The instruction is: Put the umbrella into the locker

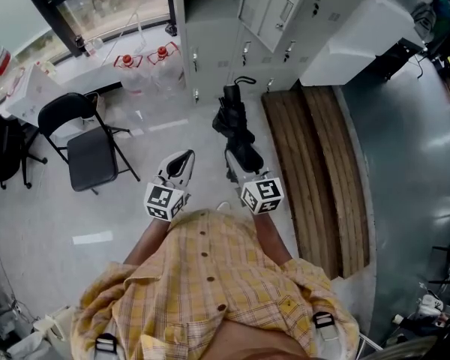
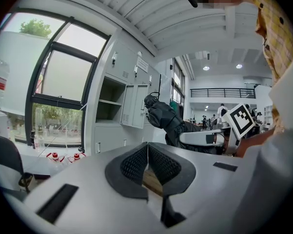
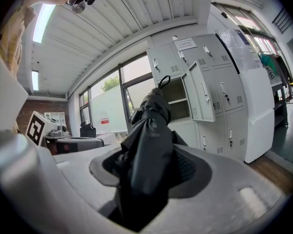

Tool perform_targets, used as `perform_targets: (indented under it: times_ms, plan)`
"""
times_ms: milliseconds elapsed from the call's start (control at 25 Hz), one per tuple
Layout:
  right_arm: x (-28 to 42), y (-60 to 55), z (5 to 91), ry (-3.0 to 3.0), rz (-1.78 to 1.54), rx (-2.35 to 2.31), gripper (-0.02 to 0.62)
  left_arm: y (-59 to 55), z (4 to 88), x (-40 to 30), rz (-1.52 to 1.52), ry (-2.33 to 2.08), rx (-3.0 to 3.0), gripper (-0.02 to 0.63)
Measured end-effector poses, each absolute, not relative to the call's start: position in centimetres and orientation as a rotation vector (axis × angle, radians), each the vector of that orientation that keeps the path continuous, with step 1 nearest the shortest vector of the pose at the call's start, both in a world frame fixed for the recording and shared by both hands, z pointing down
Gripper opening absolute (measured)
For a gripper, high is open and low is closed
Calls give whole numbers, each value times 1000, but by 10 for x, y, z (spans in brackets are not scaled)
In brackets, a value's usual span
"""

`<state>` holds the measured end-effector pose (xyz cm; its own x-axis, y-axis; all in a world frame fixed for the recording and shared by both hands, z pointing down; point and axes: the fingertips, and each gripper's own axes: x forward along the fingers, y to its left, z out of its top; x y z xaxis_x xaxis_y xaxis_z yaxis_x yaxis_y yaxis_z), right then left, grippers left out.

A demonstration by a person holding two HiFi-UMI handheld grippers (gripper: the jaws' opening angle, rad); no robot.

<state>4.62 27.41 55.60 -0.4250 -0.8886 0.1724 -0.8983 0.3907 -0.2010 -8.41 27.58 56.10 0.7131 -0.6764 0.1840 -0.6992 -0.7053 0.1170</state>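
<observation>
A black folded umbrella (image 1: pixel 237 128) sticks out level from my right gripper (image 1: pixel 238 160), its strap loop toward the grey lockers (image 1: pixel 277 21). In the right gripper view the jaws are shut on the umbrella (image 3: pixel 147 140), whose fabric fills the gap between the pads. An open locker compartment (image 3: pixel 177 98) with its door (image 3: pixel 200 94) swung out stands straight ahead of it. My left gripper (image 1: pixel 182 158) hangs beside the right one with its fingertips touching and nothing between them. In the left gripper view the umbrella (image 2: pixel 164 117) shows off to the right, and the open compartment (image 2: pixel 110 104) lies ahead.
A black folding chair (image 1: pixel 87 145) stands on the left. Two large water bottles (image 1: pixel 142 60) sit by the window wall. A wooden platform (image 1: pixel 316 163) runs along the floor on the right, beside a white cabinet (image 1: pixel 360 42).
</observation>
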Motion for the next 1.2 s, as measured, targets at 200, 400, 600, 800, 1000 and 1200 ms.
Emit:
perform_targets:
  times_ms: [200, 400, 600, 800, 1000, 1200]
  plan:
    - [74, 273, 551, -2619, 377, 1644, 229, 278, 560, -61, 205, -1162, 2736, 6]
    - [86, 273, 558, -2647, 363, 1607, 229, 285, 567, -48, 224, -1211, 2706, 6]
    - [91, 265, 565, -2673, 407, 1592, 229, 277, 575, -43, 241, -1221, 2681, 6]
    - [99, 237, 569, -2661, 445, 1601, 229, 250, 576, -38, 241, -1219, 2684, 6]
    - [98, 183, 575, -2663, 489, 1610, 229, 193, 586, -39, 210, -1220, 2670, 6]
    - [99, 115, 576, -2639, 487, 1625, 229, 119, 587, -41, 191, -1212, 2665, 6]
